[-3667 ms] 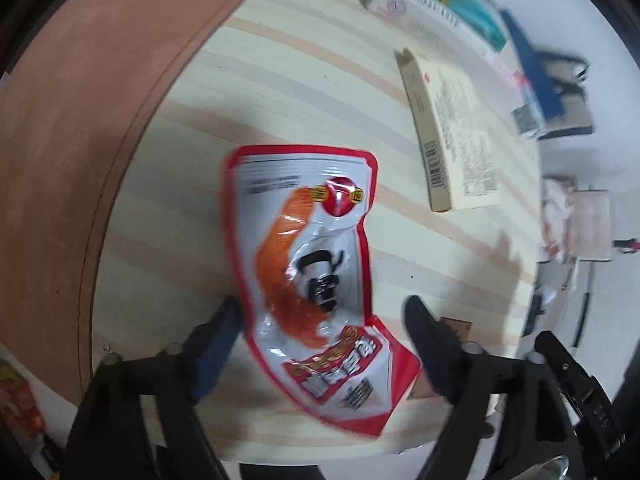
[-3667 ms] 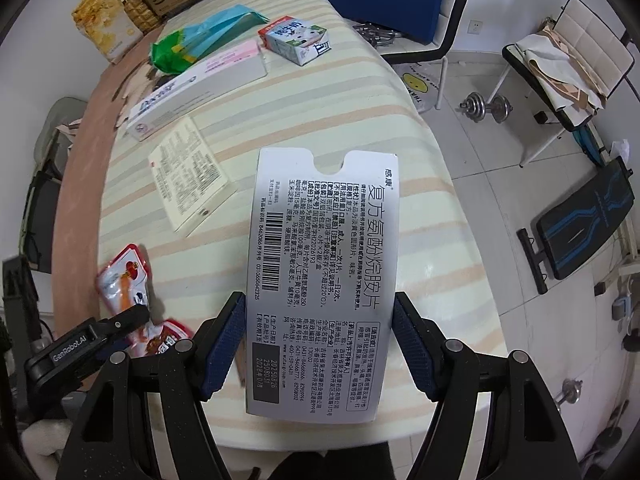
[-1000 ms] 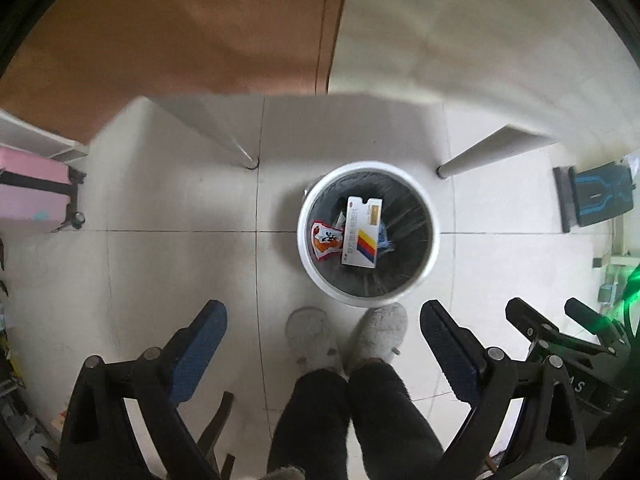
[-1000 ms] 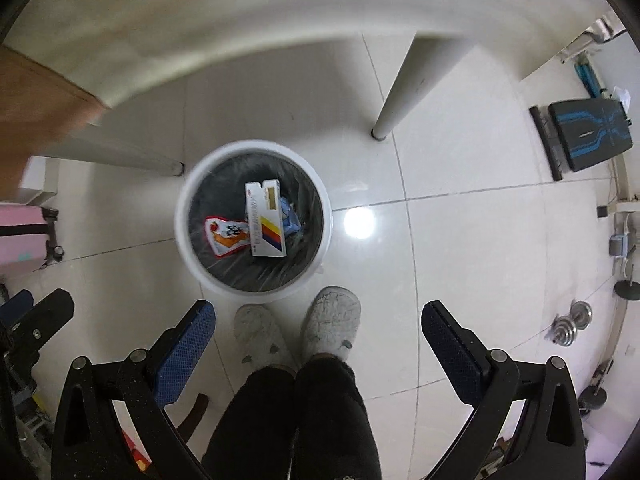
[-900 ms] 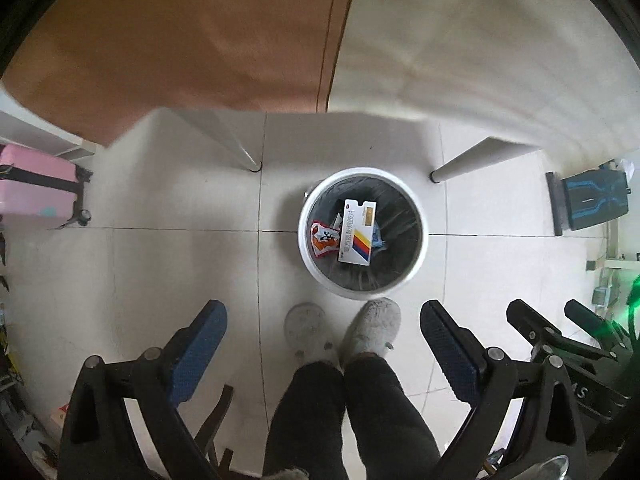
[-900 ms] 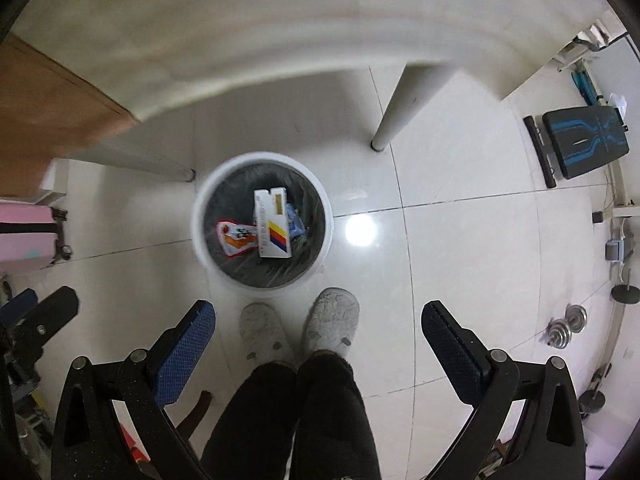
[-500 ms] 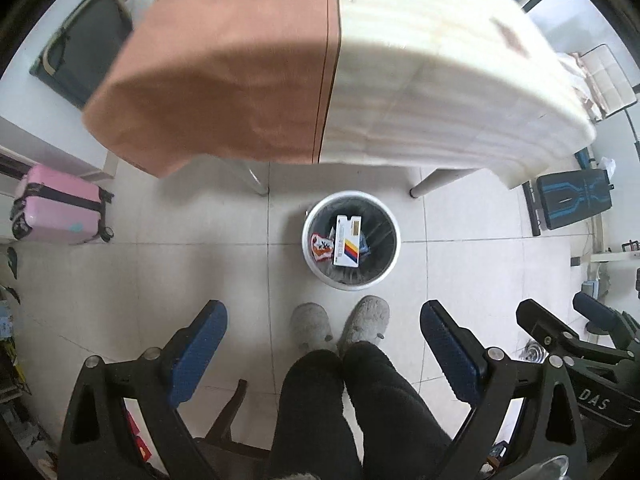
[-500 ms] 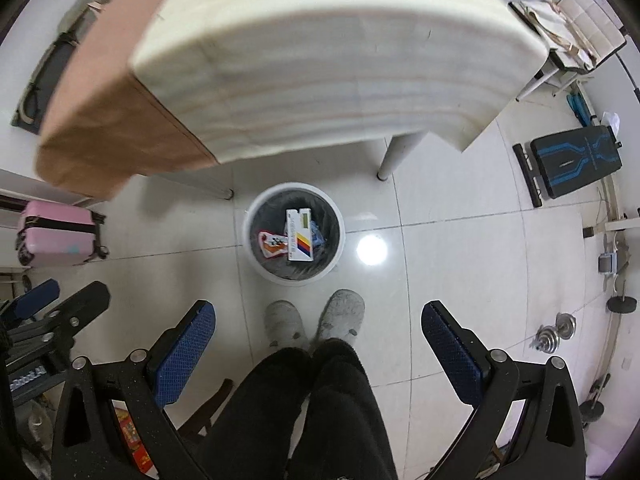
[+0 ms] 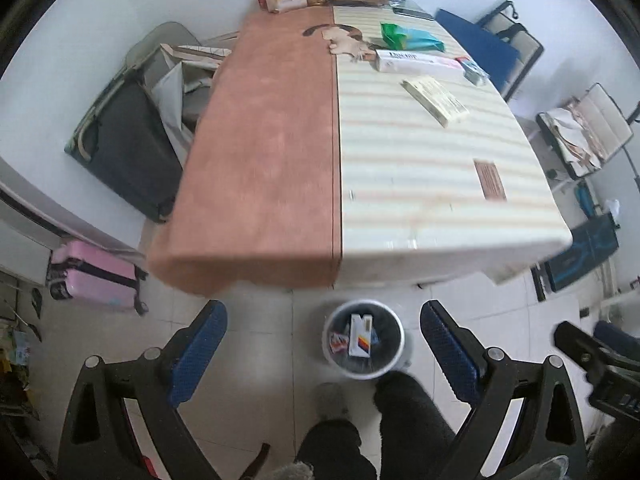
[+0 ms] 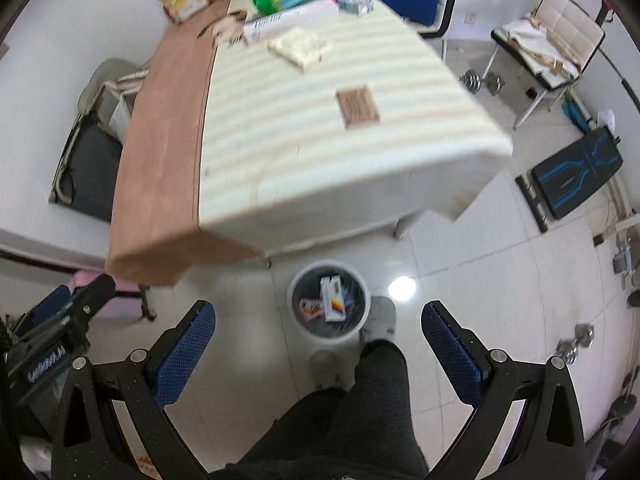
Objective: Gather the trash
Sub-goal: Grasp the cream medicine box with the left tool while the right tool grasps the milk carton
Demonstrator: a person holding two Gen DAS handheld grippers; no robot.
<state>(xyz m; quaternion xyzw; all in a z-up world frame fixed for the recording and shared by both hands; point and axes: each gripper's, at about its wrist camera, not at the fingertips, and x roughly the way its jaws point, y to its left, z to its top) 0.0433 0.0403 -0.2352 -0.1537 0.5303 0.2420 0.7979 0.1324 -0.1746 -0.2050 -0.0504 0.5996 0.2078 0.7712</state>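
From the left wrist view, the left tool [image 9: 323,340] is seen held high above the floor with its blue-padded fingers spread wide and nothing between them. Below it, a white trash bin [image 9: 394,354] stands on the tiled floor just in front of the counter [image 9: 280,140]. A white carton [image 9: 359,336] and a red snack packet [image 9: 338,341] lie inside the bin. A flat yellowish box [image 9: 435,100], a long white box [image 9: 416,61] and a green bag [image 9: 408,38] are seen on the striped half of the counter. A person's dark trouser legs [image 9: 408,404] are visible beside the bin.

From the right wrist view, the right tool [image 10: 319,344] is likewise spread wide and empty. The bin [image 10: 298,322] sits between its fingers in the frame, with the carton [image 10: 333,298] and packet [image 10: 312,307] inside. The left tool [image 10: 60,332] is glimpsed at the left edge.
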